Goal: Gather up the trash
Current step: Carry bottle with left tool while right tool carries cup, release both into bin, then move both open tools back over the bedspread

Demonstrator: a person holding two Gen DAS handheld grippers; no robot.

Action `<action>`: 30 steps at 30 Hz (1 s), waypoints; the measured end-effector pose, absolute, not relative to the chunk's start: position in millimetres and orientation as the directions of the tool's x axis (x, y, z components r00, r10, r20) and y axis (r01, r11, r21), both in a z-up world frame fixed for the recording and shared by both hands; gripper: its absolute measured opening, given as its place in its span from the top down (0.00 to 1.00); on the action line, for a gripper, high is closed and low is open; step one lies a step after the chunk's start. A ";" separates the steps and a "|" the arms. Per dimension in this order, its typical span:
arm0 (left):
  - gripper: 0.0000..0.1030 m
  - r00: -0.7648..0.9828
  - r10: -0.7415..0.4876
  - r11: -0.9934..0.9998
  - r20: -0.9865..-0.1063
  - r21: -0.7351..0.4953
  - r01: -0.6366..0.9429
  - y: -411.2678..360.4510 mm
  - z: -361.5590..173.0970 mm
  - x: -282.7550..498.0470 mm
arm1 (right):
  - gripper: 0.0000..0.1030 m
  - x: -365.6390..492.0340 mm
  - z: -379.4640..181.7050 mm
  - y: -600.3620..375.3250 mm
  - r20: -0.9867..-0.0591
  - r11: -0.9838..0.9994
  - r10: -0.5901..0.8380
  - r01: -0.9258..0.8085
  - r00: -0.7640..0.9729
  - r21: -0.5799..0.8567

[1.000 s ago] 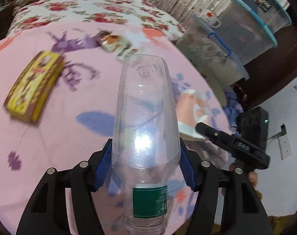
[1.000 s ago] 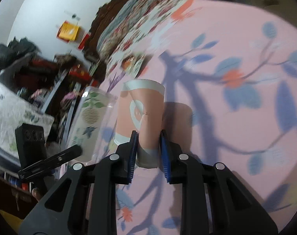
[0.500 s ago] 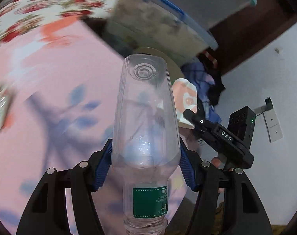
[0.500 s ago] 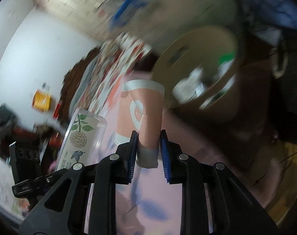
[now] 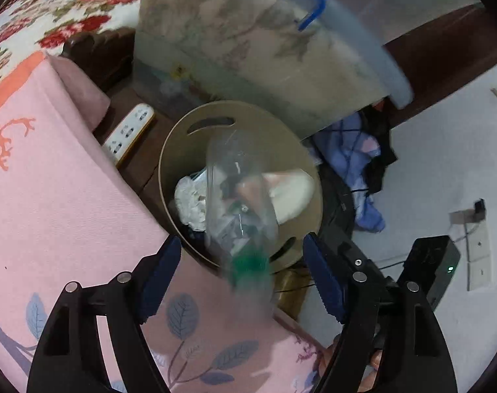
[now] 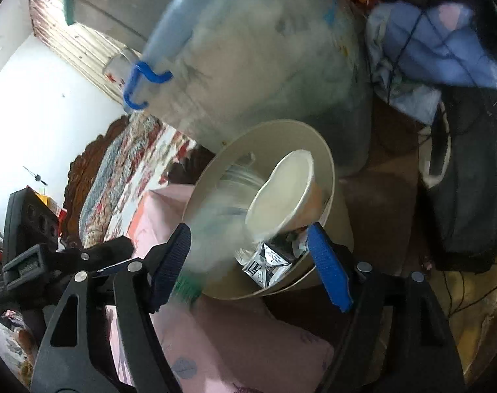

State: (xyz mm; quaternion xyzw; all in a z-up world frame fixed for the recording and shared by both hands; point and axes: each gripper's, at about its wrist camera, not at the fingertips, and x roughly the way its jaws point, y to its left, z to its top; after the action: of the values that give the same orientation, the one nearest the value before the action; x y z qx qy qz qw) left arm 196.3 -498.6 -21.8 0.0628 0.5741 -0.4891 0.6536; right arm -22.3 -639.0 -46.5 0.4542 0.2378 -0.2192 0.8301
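Bed (image 5: 45, 196), pink leaf-print cover, is filling the lower left of the L view & the bottom of the R view (image 6: 235, 344); a floral quilt (image 5: 68, 9) is lying on it further back.

Storage tub (image 5: 248, 39), translucent w/ blue latch, is standing just behind the bin; also showing in the R view (image 6: 264, 65).

Bin (image 5: 179, 150), tan, round, w/ slot handles, is sitting on the floor just beside the bed edge; R view is showing its rim (image 6: 330, 163) from the other side. Crumpled white paper (image 5: 191, 203) & a silver carton (image 6: 268, 263) are lying inside.

Clothes (image 5: 363, 163), blue & black, are piled on the floor beside the bin, on the side away from the bed.

L gripper (image 5: 241, 281) is hovering over the bin's near rim, jaws spread wide, gripping nothing. R gripper (image 6: 251, 265) is hovering likewise, jaws wide apart, nothing between the pads.

Bottle (image 5: 238, 203), clear plastic w/ green label, is motion-blurred, its base end over the bin mouth & its label end over the near rim, touching neither pad; in the R view (image 6: 215, 229) it is a blur at the bin's left side.

Cup (image 5: 287, 193), pink paper w/ white interior, is lying tilted inside the bin against the far wall; R view (image 6: 281, 193) is showing its open mouth facing the camera.

Power strip (image 5: 128, 132), white, is lying on the dark floor between bed & bin.
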 end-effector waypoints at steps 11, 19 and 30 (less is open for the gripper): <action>0.26 -0.085 -0.660 0.512 -0.746 -0.530 0.676 -359.2 -15.3 175.5 | 0.31 -51.2 -42.2 -570.6 -0.564 0.491 -0.214 0.587 0.797 0.644; 0.26 0.068 -0.578 0.664 -0.814 -0.419 0.619 -215.6 -45.7 151.4 | 0.34 -41.5 -28.8 -497.8 -0.565 0.581 -0.176 0.548 0.806 0.602; 0.29 0.278 -0.530 0.802 -0.801 -0.368 0.470 -67.2 -41.6 127.2 | 0.35 8.6 -26.3 -387.4 -0.648 0.758 0.039 0.400 0.761 0.515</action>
State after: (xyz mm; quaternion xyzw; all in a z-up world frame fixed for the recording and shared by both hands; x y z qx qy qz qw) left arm 127.2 -67.2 -41.6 -0.0292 0.5128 -0.3130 0.7989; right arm 8.6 -387.4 -26.3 0.3323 0.3300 -0.1029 0.8776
